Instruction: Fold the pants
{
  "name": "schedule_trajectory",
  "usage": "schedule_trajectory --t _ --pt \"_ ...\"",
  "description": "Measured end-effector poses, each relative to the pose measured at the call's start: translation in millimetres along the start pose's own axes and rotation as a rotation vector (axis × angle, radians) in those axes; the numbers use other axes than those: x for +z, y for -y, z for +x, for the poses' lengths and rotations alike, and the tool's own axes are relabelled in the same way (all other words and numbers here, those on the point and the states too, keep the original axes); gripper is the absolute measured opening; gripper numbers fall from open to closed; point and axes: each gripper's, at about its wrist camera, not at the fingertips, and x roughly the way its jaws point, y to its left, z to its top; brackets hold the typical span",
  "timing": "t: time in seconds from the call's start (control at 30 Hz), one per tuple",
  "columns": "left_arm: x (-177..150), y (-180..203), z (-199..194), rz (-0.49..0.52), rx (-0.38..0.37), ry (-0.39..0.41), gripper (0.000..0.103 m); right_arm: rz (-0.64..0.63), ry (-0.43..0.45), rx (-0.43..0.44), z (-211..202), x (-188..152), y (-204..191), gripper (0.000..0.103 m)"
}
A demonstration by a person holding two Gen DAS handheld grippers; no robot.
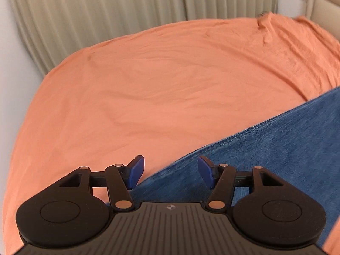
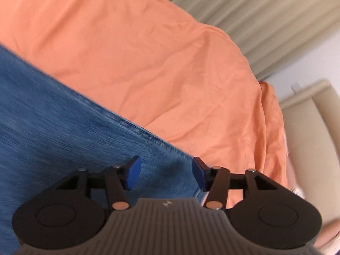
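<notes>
Blue denim pants (image 1: 276, 148) lie flat on an orange sheet (image 1: 148, 85). In the left wrist view they fill the lower right, with a stitched edge running diagonally. My left gripper (image 1: 171, 173) is open and empty, hovering over the pants' edge near its left end. In the right wrist view the pants (image 2: 63, 116) fill the left and lower middle, blurred. My right gripper (image 2: 166, 174) is open and empty, just above the pants' right edge where denim meets the orange sheet (image 2: 148, 53).
Beige pleated curtains (image 1: 95, 10) hang behind the bed and also show in the right wrist view (image 2: 255, 10). A cream padded headboard (image 2: 308, 138) stands at the right. A white wall (image 1: 12, 63) is at the left.
</notes>
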Motion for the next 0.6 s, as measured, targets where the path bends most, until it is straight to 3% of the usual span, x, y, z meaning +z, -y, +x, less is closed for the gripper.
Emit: schedule_trajectory --t 0.13,0.23,0.43,0.6 --pt "-15 -45 -49 -0.131 -0.012 0.001 0.068 0.149 0.006 0.171 -57 -9 -21 0.057" --pt "-44 -80 -89 -0.231 -0.007 -0.001 0.068 0.216 0.005 0.298 -99 -23 -55 0.058" --pt "-128 -133 -137 -0.394 0.000 -0.058 0.068 0.286 0.007 0.554 -173 -52 -143 0.058" --pt "-203 -173 -143 -0.692 -0.077 -0.023 0.069 0.302 0.026 0.698 -221 -76 -219 0.058"
